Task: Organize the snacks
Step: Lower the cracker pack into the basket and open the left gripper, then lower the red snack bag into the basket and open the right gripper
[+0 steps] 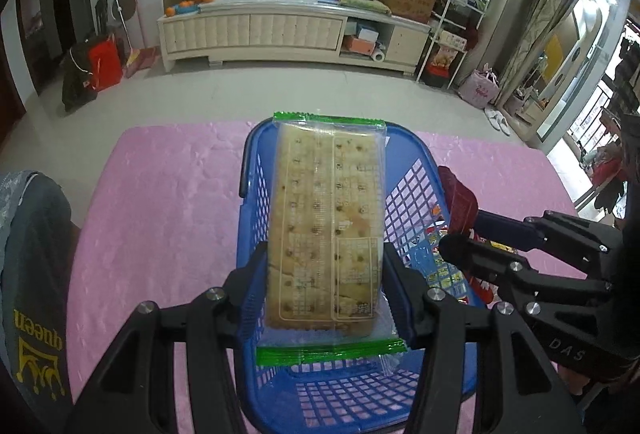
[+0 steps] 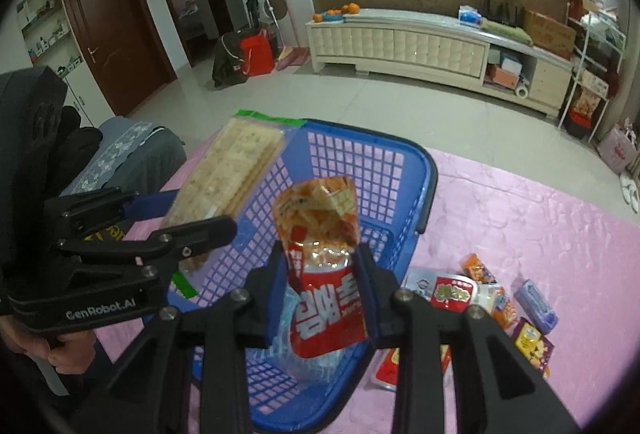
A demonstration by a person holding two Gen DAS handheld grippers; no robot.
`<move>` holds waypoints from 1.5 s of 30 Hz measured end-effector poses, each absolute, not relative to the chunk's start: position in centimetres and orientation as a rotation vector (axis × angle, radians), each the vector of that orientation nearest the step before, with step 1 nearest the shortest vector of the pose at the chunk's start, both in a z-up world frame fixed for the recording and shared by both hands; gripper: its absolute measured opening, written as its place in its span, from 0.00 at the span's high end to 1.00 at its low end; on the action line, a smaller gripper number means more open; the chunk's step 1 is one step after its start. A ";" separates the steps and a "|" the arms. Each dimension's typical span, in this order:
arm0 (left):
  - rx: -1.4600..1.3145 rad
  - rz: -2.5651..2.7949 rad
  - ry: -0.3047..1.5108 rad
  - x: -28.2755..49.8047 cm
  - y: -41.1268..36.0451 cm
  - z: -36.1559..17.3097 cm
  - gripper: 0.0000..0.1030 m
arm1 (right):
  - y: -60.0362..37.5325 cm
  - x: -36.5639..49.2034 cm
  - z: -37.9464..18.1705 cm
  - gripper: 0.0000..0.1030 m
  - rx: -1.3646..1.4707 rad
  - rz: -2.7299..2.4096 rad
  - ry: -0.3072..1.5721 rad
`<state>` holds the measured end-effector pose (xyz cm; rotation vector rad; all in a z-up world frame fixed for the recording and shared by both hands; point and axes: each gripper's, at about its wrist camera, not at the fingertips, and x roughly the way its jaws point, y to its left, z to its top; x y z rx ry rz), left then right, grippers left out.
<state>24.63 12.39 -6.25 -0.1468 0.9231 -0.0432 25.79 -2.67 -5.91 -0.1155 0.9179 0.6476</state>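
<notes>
A clear cracker pack (image 1: 326, 226) with green ends hangs lengthwise over the blue mesh basket (image 1: 412, 202). My left gripper (image 1: 325, 254) is shut on the pack's lower half. In the right wrist view the same pack (image 2: 236, 170) and left gripper (image 2: 196, 214) show at the left, above the basket's near-left rim. My right gripper (image 2: 323, 254) is shut on a red and orange snack bag (image 2: 326, 274), held upright over the basket (image 2: 400, 150). That bag (image 1: 460, 194) and the right gripper (image 1: 460, 246) show at the basket's right side. A bluish packet (image 1: 436, 266) lies inside the basket.
The basket stands on a pink tablecloth (image 2: 540, 218). Several loose snack packets lie on the cloth to the basket's right, among them a red tray pack (image 2: 452, 292), a pale blue packet (image 2: 536, 304) and a purple box (image 2: 532, 342). A dark garment (image 1: 36, 274) sits at the left edge.
</notes>
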 end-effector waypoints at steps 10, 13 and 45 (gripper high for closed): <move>-0.119 -0.006 0.914 25.8 12.6 -6.6 0.20 | -4.4 26.1 -6.1 0.64 -0.061 0.642 0.934; -0.116 -0.006 0.915 24.9 12.2 -6.4 0.20 | -4.6 25.7 -5.6 0.64 -0.062 0.639 0.931; -0.166 0.077 0.897 22.0 19.3 -6.6 0.20 | 3.8 27.7 -8.4 0.61 -0.184 0.636 1.020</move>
